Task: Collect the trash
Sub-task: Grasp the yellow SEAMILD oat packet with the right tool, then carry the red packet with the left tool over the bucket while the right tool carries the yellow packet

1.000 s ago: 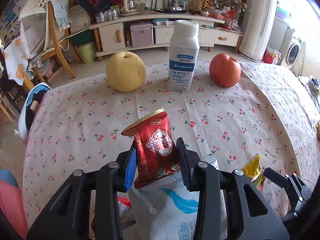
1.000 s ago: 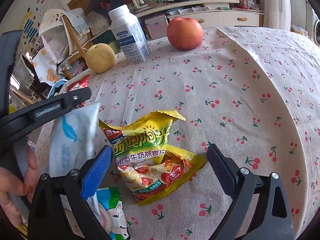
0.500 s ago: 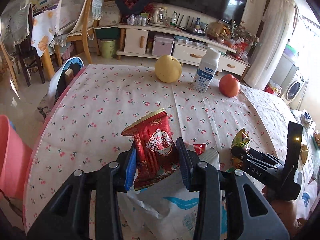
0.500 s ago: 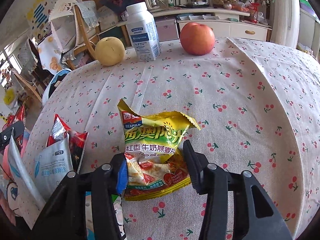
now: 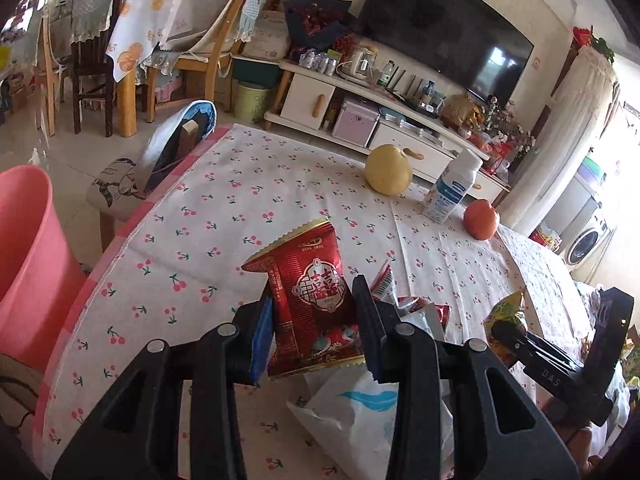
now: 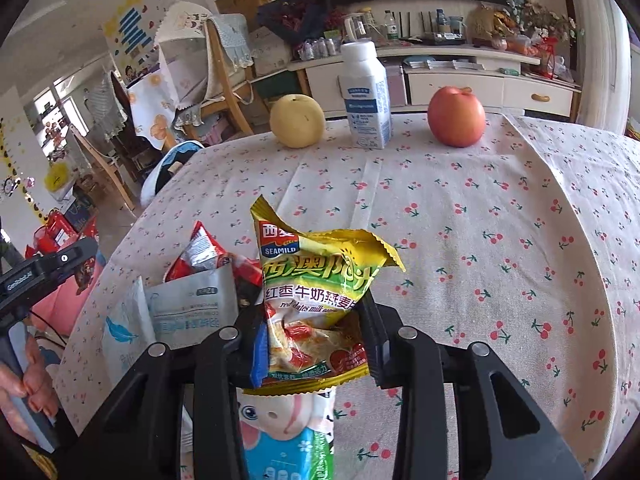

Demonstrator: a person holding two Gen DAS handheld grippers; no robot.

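My left gripper [image 5: 314,312] is shut on a red snack packet [image 5: 310,288] and holds it above the cherry-print tablecloth [image 5: 224,216]. My right gripper [image 6: 314,320] is shut on a yellow oat packet [image 6: 316,292], also lifted off the cloth; it shows at the right of the left wrist view [image 5: 506,312]. A white-blue wrapper [image 6: 188,312] and a red-silver wrapper [image 6: 204,252] lie on the table between the grippers. A cartoon-print pack [image 6: 288,436] lies under the right gripper. A pink bin [image 5: 28,256] stands left of the table.
A yellow pear [image 6: 297,121], a white milk bottle [image 6: 366,94] and a red apple [image 6: 457,117] stand at the table's far edge. A chair [image 5: 172,148] stands by the left edge. TV cabinet and dining chairs lie beyond.
Both grippers have risen and drawn back with their packets. The left one has swung left, bringing the pink bin into view. A second ago the right gripper stood open around the yellow packet.
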